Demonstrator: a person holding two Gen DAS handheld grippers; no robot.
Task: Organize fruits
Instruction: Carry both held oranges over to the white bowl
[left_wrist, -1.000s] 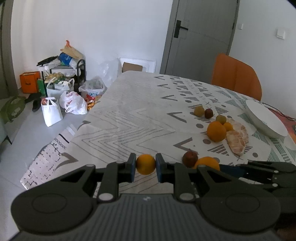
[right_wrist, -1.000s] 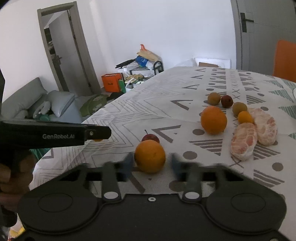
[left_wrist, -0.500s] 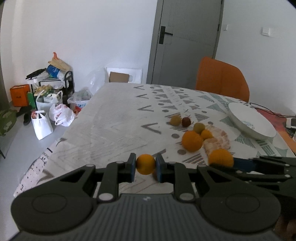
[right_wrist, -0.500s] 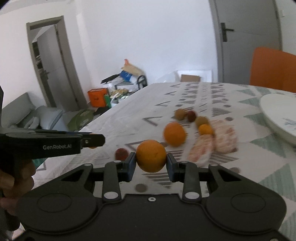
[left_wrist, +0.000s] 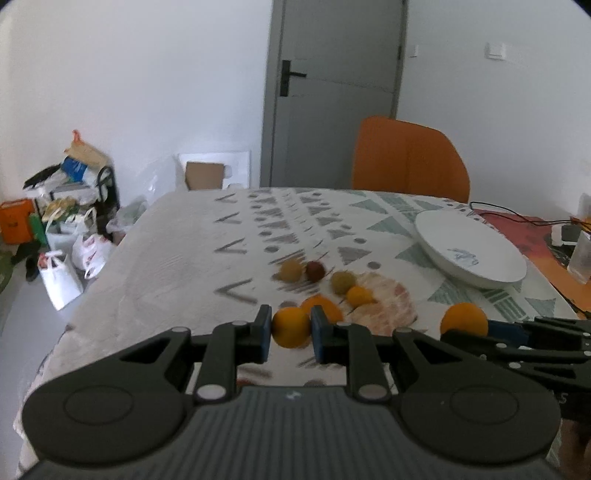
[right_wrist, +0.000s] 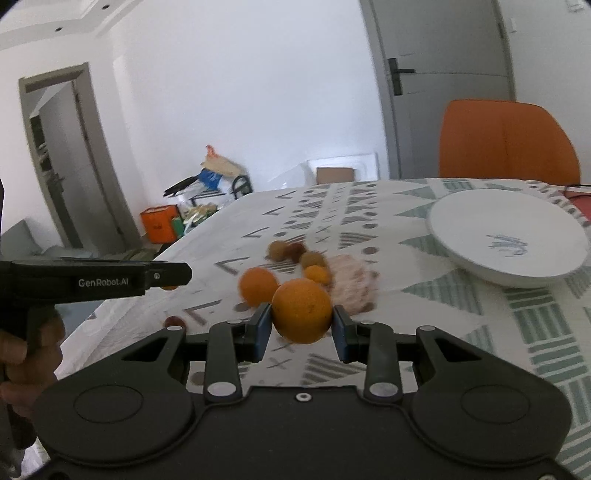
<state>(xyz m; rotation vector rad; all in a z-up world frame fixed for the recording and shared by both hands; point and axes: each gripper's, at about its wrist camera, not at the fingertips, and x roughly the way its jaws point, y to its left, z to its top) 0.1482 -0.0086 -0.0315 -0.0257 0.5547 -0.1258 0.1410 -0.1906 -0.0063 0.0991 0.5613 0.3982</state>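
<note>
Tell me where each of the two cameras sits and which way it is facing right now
Left wrist: on the left gripper, facing along the table toward the door; its fingers hold a small orange, with the right gripper alongside.
Right wrist: on the right gripper, facing the same way; it holds a large orange, with the left gripper and the person's hand at left.
Shared: white plate, orange chair.

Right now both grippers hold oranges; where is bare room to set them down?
The white plate is bare. The tablecloth left of the fruit cluster is also free. It is crowded around the peeled citrus.
</note>
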